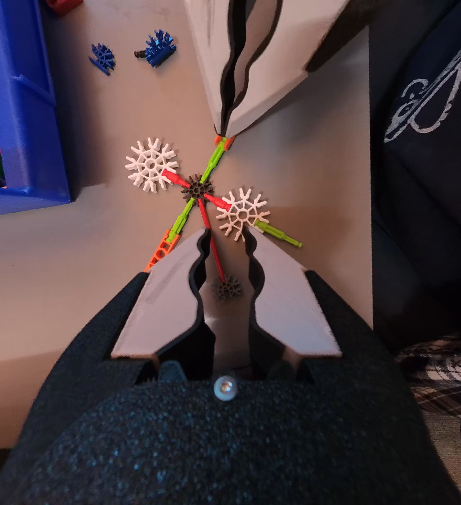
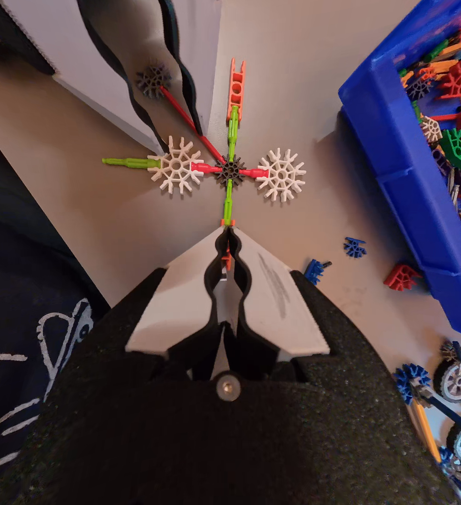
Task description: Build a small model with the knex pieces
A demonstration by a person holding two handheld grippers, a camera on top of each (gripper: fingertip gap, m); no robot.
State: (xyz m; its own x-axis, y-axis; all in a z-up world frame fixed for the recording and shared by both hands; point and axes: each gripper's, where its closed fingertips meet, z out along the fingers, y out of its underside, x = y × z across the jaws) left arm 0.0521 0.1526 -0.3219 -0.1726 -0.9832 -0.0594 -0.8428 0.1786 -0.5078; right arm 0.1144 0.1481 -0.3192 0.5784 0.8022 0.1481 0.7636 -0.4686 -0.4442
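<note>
Blue bin [image 2: 404, 191] beside, right gripper [image 2: 228, 231] clamping orange connector [image 2: 227, 259], left gripper [image 1: 226, 232] parted astride red rod [image 1: 215, 252]

Right gripper [image 2: 228, 229] at lower centre, jaws pinched on an orange connector [image 2: 227, 259]. Green rod [image 2: 228, 206] up to dark hub [image 2: 229, 170] mid-frame. White snowflake connectors left [image 2: 176, 165] and right [image 2: 281, 175] of hub, on short red rods. Left gripper [image 2: 182, 142] upper left, jaws apart astride a long red rod [image 2: 191, 123]. Blue bin [image 2: 388, 164] of mixed pieces along right edge.
</note>
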